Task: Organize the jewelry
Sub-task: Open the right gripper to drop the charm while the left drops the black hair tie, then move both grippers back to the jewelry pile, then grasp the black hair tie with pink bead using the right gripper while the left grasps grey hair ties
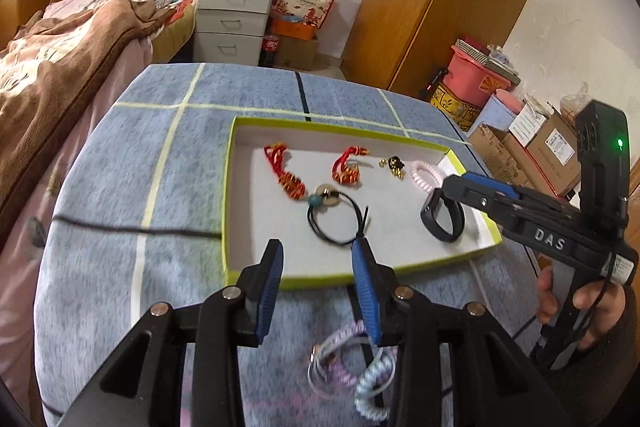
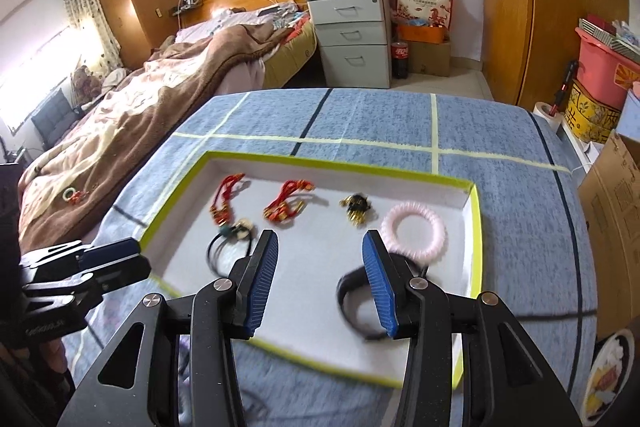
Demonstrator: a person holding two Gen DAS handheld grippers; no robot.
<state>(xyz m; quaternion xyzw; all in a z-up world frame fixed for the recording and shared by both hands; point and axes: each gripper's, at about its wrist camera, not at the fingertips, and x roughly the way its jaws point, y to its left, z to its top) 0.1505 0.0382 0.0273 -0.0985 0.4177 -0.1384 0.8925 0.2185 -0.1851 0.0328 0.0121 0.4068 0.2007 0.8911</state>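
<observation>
A shallow white tray with a lime-green rim (image 1: 230, 187) (image 2: 476, 227) lies on the blue cloth. In it lie two red cord ornaments (image 1: 286, 173) (image 2: 286, 205), a gold-and-black charm (image 1: 394, 163) (image 2: 357, 207), a pink coil bracelet (image 1: 424, 175) (image 2: 414, 227), a black cord with a bead (image 1: 336, 215) (image 2: 226, 247) and a black band (image 1: 442, 219) (image 2: 352, 297). My left gripper (image 1: 318, 255) is open and empty at the tray's near rim. My right gripper (image 2: 320, 243) is open and empty over the tray, its right finger beside the black band. Pale coil hair ties (image 1: 356, 367) lie on the cloth under the left gripper.
A bed with a brown blanket (image 2: 160, 95) stands to the left. A grey drawer unit (image 2: 352, 39), wooden wardrobe (image 2: 560, 7) and cardboard boxes (image 1: 532, 143) stand behind and to the right. A black cable (image 1: 132, 229) crosses the cloth left of the tray.
</observation>
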